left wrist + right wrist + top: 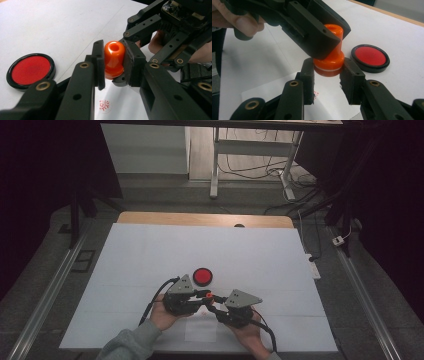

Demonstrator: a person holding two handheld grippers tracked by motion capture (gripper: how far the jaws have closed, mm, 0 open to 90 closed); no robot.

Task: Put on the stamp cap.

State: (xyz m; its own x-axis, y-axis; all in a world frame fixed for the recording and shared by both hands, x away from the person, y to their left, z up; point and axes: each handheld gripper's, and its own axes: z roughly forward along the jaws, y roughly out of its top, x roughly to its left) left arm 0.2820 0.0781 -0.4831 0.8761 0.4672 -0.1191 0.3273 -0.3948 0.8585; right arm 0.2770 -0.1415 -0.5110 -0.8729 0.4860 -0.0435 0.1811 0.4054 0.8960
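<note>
Step in hand, as I read it: two-handed work on the orange stamp (207, 295), held in the air just above the paper slip (200, 330) at the near edge of the surface (150, 250)

Left to right:
- left gripper (200, 294): clenched on the stamp's upper neck, one pad on either side of it, hollow top facing up in the left gripper view
- stamp sits between the two grippers, roughly upright, not touching the paper
- right gripper (212, 299): closed on the stamp's lower ring, just below the pale seam line; the left pad is clearly on it, the right pad looks to be touching too
- that lower ring reads like a separate cap or base piece, can't confirm from these frames

Next move, my guess: the two grippers work against each other along the stamp's axis, either pulling the lower piece off or seating it. It needs:
- both grips kept firm, the plastic is smooth and glossy so slip is likely
- a straight pull or push, no bending at the seam
- the face kept off the paper, which already carries a red print (105, 106) right under the jaws

Count:
- hands: 2, left hand (162, 315) and right hand (247, 332)
- grippers: 2
- ink pad (202, 276): 1, round, black rim, red face up, lying open on the surface just beyond the grippers, clear of both
- stamp: 1
- paper slip: 1
- prints on it: 1 clear; some red specks also show by the jaw in the right gripper view, too small to call
</note>
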